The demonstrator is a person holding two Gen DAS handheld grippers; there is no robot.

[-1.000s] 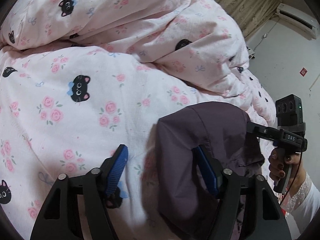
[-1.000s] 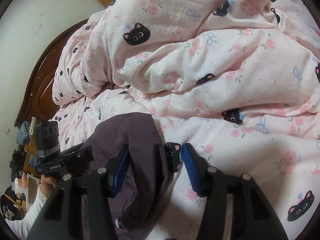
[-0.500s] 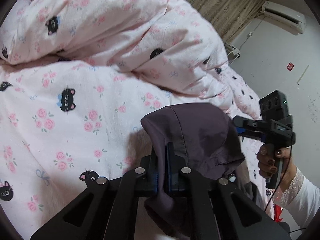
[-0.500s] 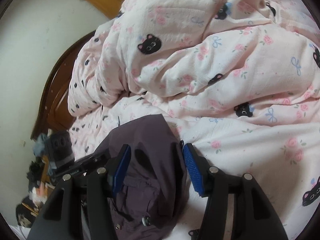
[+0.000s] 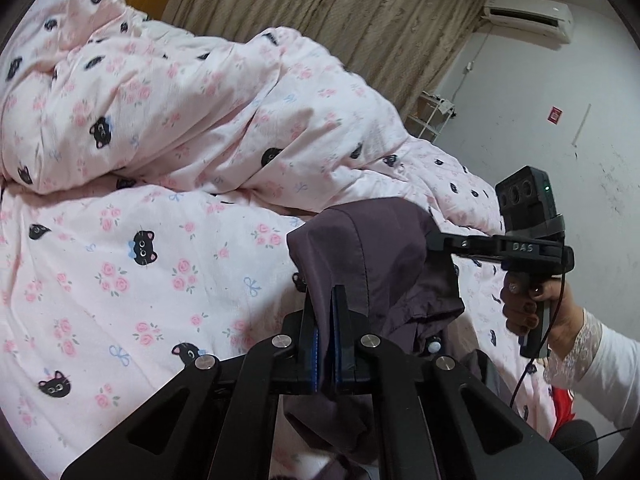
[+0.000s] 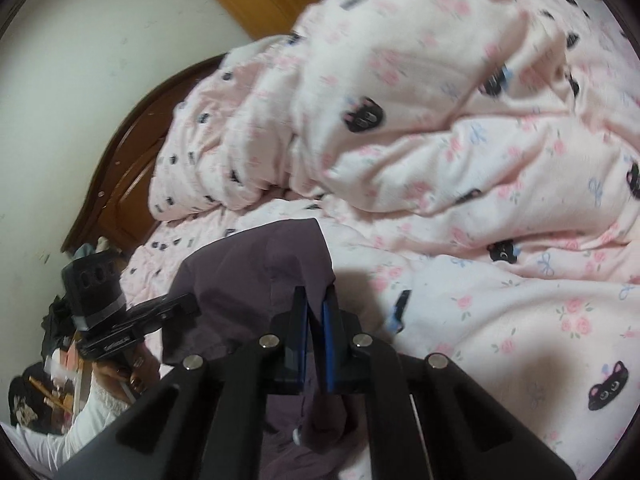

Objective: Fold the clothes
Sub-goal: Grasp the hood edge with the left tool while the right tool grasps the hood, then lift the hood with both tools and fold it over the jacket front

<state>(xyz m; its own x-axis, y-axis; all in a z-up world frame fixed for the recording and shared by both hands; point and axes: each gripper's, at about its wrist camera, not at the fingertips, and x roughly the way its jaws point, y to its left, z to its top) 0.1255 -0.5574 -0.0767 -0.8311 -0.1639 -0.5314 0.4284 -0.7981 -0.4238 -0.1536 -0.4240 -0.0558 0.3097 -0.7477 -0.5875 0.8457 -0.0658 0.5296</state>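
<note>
A dark purple garment hangs lifted above the pink bed. My left gripper is shut on one top edge of it, blue pads pressed on the cloth. In the right wrist view the same purple garment is pinched by my right gripper, also shut on its edge. Each view shows the other gripper held in a hand at the far side of the cloth: the right one and the left one. The garment's lower part droops out of sight behind the gripper frames.
A pink duvet with black cats and roses is bunched high at the back of the bed. The flat sheet spreads below. A dark wooden headboard, a curtain and white walls surround the bed.
Both grippers went from open to shut on the purple garment's edge, the left first, and then rose, lifting the cloth off the bed. The view has tilted up toward the duvet and walls.
</note>
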